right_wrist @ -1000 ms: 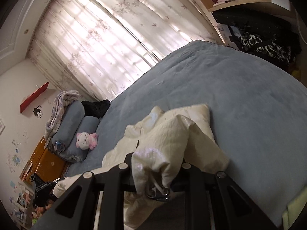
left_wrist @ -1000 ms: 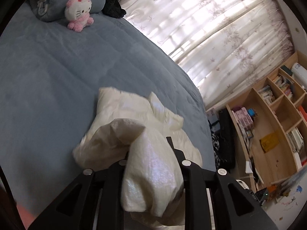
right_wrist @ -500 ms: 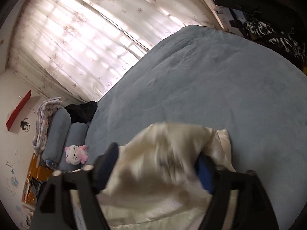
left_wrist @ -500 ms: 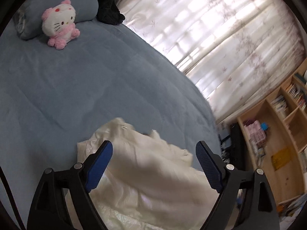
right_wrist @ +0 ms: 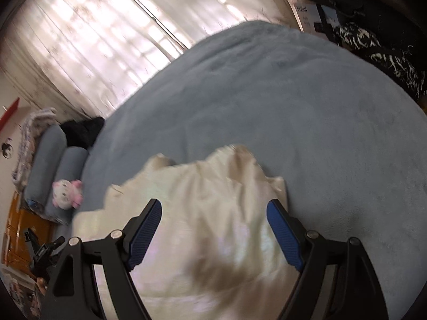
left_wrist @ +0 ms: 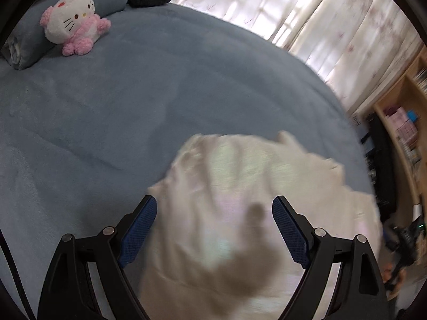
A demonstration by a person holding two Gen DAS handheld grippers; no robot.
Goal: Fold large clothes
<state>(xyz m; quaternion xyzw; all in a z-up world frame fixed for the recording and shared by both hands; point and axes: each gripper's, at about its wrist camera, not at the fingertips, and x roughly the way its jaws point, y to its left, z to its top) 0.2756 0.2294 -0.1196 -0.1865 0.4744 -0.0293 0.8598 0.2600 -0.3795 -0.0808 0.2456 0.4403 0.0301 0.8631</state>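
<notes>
Currently cream garment (left_wrist: pixel 240 200) lies loose, rumpled on blue bed (left_wrist: pixel 93 120), nothing gripping it. Left gripper (left_wrist: pixel 213 229) spread wide, empty; right gripper (right_wrist: pixel 213 229) likewise. Risk: slick fabric bunches, edges blurred, next pinch catches several layers, fold goes crooked.

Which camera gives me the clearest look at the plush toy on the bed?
The left wrist view: the pink-and-white plush toy is large and sharp, leaning on a blue bolster. In the right wrist view it is small and blurred at the left edge.
</notes>
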